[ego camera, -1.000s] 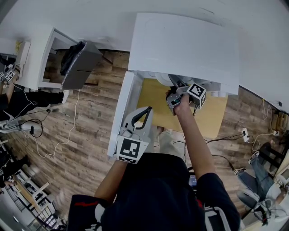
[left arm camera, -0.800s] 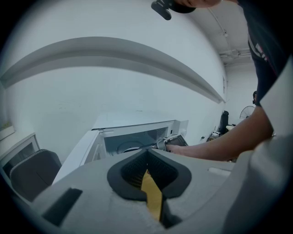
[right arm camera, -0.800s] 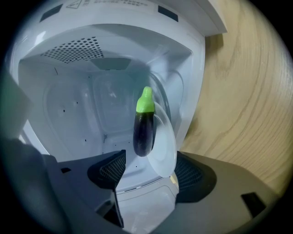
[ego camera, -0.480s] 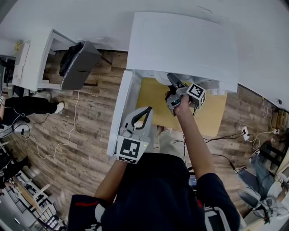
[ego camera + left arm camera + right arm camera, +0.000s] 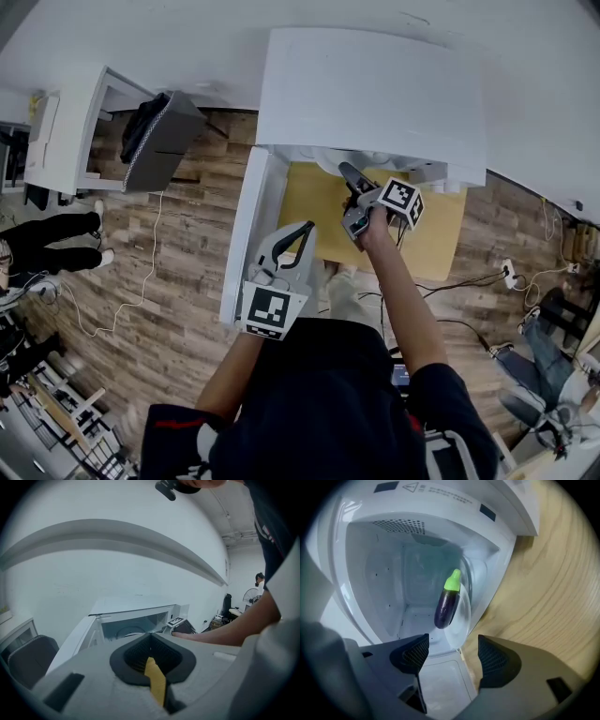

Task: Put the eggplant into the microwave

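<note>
Eggplant (image 5: 447, 604) is in. It lies on the glass turntable (image 5: 465, 620) inside the microwave (image 5: 370, 573), green cap toward the back wall. The right gripper (image 5: 450, 656) sits at the cavity mouth with its jaws wide apart and nothing between them. It has eased back a touch from a second ago, so its tips now show clear of the opening. The left gripper (image 5: 151, 653) stays put by the open door (image 5: 246, 234), pads pressed together and empty. All this over the wooden table (image 5: 553, 573).

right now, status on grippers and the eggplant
Right gripper open, empty, outside the microwave mouth. Left gripper shut. Eggplant lies inside on the glass plate. Door open, nothing in the way.
</note>
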